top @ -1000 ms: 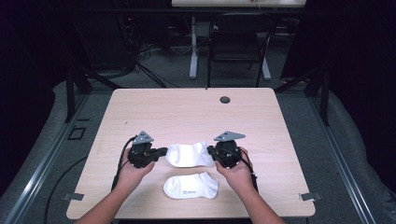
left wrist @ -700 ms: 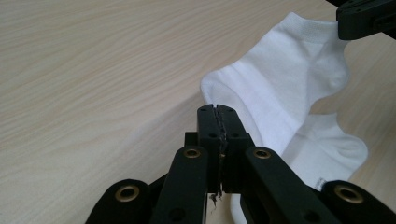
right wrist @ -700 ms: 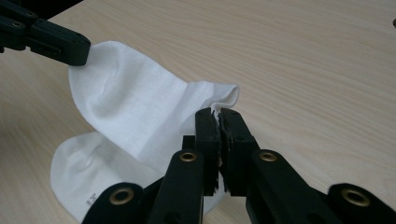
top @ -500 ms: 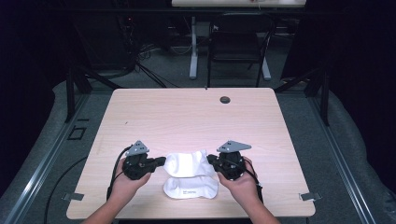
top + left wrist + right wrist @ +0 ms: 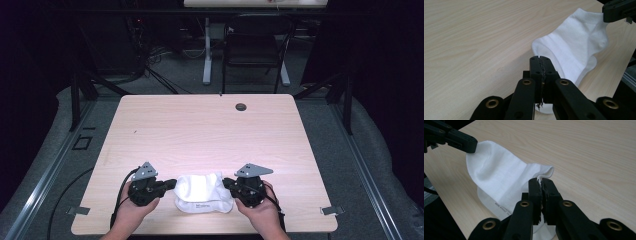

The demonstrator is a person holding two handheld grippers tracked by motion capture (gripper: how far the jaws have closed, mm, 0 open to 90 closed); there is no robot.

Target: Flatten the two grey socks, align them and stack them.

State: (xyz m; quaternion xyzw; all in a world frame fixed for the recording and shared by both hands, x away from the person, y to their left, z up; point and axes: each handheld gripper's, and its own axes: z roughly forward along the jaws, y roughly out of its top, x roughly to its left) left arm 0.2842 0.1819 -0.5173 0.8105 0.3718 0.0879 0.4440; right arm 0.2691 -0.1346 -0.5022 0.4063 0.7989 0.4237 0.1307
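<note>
A white ankle sock (image 5: 199,184) hangs stretched between my two grippers near the table's front edge. My left gripper (image 5: 171,183) is shut on its left end and my right gripper (image 5: 226,182) on its right end. A second white sock (image 5: 205,205) lies flat on the table under it, partly covered. In the left gripper view my left gripper (image 5: 541,59) pinches the sock (image 5: 574,42), and the lower sock (image 5: 587,67) peeks out beneath. In the right gripper view my right gripper (image 5: 541,181) pinches the sock (image 5: 499,175) above the lower sock (image 5: 496,205), which bears a printed label.
The light wooden table (image 5: 200,130) has a small black round cap (image 5: 241,106) near its far edge. The person's hands sit at the table's front edge. Beyond the table, on a dark floor, stand a chair (image 5: 255,50) and a white desk leg (image 5: 207,55).
Both grippers have moved toward the person with the sock held between them. The sock, earlier beyond the second sock, now hangs over it.
</note>
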